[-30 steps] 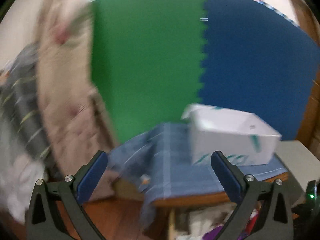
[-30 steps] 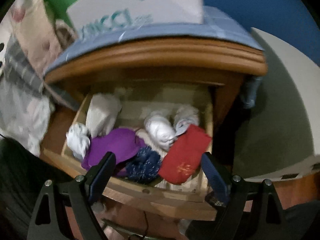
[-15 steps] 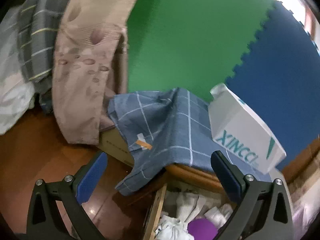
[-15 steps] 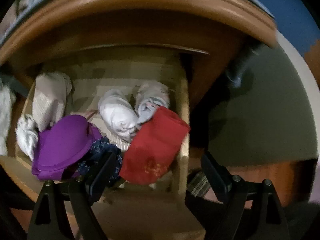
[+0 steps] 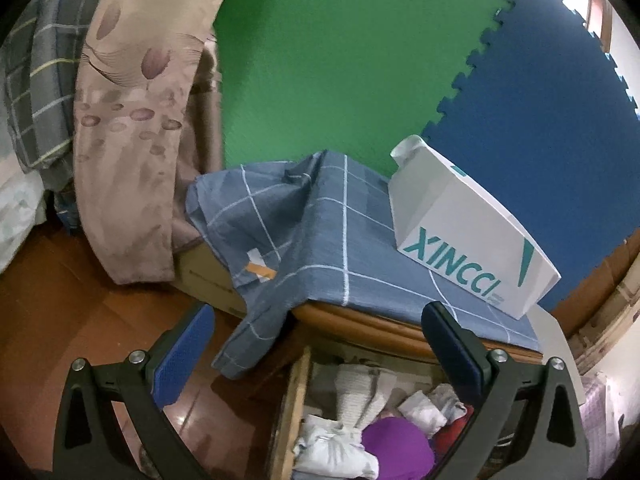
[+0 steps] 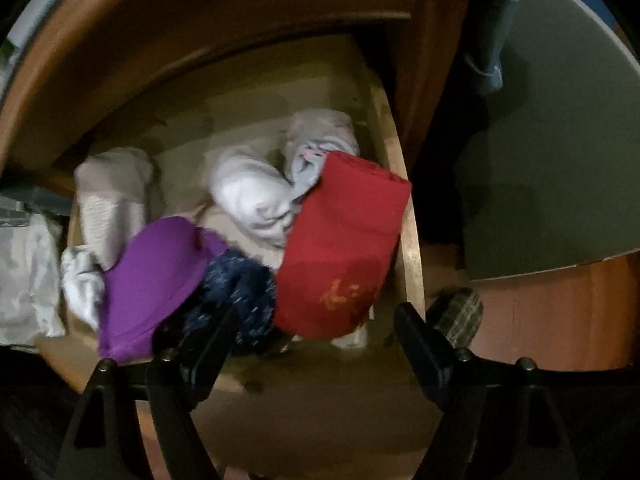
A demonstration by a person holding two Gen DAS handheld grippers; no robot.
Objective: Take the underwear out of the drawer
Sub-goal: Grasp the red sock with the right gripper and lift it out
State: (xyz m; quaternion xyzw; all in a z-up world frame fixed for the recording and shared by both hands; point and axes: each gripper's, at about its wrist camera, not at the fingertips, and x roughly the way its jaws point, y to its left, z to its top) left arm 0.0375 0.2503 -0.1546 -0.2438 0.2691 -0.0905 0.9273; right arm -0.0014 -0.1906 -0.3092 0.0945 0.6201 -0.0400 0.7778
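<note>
Over the open drawer (image 6: 404, 216): right tool (image 6: 316, 332) points steeply down, jaws spread wide but just been closing a little, nothing gripped. Red underwear (image 6: 344, 248) lies between its fingers, at the drawer's right side, beside purple underwear (image 6: 156, 276) and a dark blue fuzzy piece (image 6: 240, 284). Left tool (image 5: 316, 336) released, empty, facing the nightstand with the white box (image 5: 464, 236) on a blue checked cloth (image 5: 316, 232).

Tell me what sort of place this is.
Most likely a bedroom: an open wooden drawer full of folded clothes stands under a checked blue cloth, with patterned bedding hanging beside it.
</note>
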